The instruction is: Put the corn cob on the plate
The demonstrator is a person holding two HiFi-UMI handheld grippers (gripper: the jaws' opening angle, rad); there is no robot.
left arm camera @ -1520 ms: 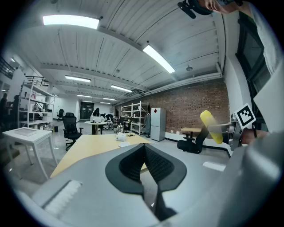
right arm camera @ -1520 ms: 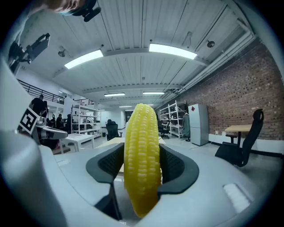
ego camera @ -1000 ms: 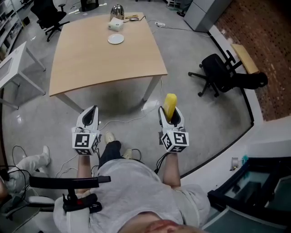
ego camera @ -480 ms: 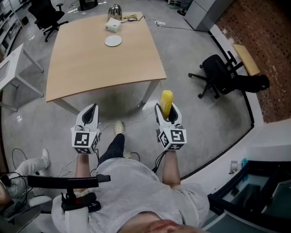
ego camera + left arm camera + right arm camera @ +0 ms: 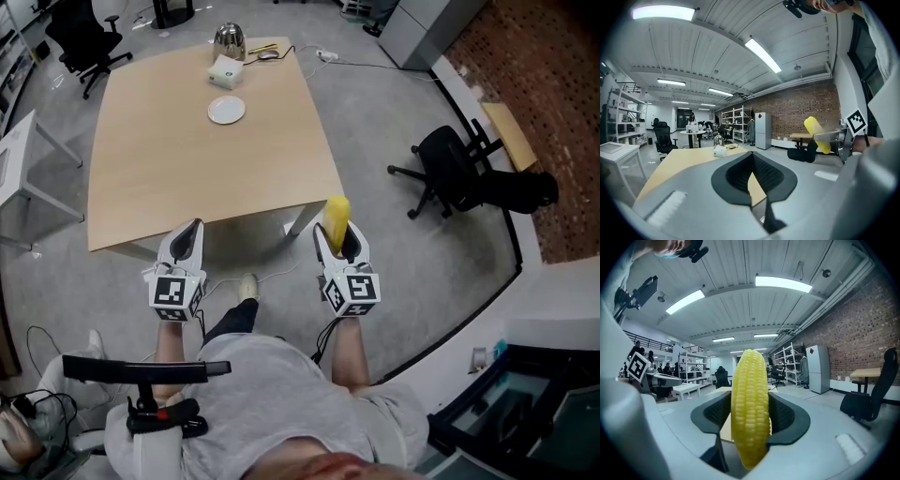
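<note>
Your left claw (image 5: pixel 187 240) is pressed together with nothing in it, held out ahead of you and roughly level. Over the last second the bench (image 5: pixel 178 173) has drawn closer in the head view. You have been walking both hands toward it, so the carry is under way but not finished. The plate (image 5: pixel 226 111) sits toward the bench's far end, near a small white box (image 5: pixel 223 70), well apart from your hands. Your right claw (image 5: pixel 339 246) is clamped on the corn cob (image 5: pixel 336 219), which stands upright between the pads with its top poking above them. That hand also points ahead, roughly level, beside the left.
</note>
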